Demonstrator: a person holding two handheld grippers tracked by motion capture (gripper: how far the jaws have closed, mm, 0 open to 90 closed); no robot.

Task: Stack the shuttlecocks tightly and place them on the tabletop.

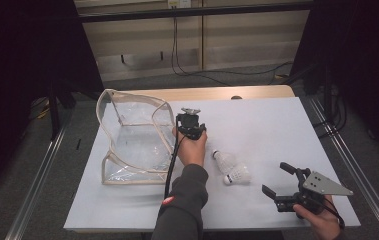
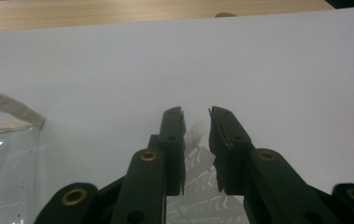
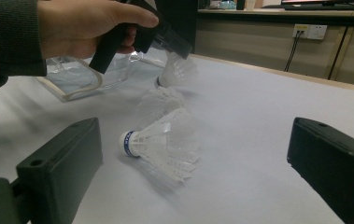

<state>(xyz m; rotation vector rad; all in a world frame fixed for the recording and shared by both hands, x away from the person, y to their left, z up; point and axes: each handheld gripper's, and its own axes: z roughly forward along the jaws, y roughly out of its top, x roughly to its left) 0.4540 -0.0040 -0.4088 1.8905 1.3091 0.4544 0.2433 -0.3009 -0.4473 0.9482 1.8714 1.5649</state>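
Left gripper (image 2: 195, 116) pinches a shuttlecock (image 3: 177, 70), feathers visible between jaws; right gripper (image 1: 277, 182) gapes.

Taking the clear bag (image 1: 134, 142) as landmark: it stands on the table's (image 1: 277, 130) left part. Two shuttlecocks (image 1: 231, 169) lie to its right (touching each other), the left gripper (image 1: 189, 125) between bag and shuttlecocks, the right gripper (image 1: 282, 184) farthest right, nearer the person.

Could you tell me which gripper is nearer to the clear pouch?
Left. The left gripper is beside the clear pouch's right edge; the right gripper sits far off, beyond the shuttlecocks.
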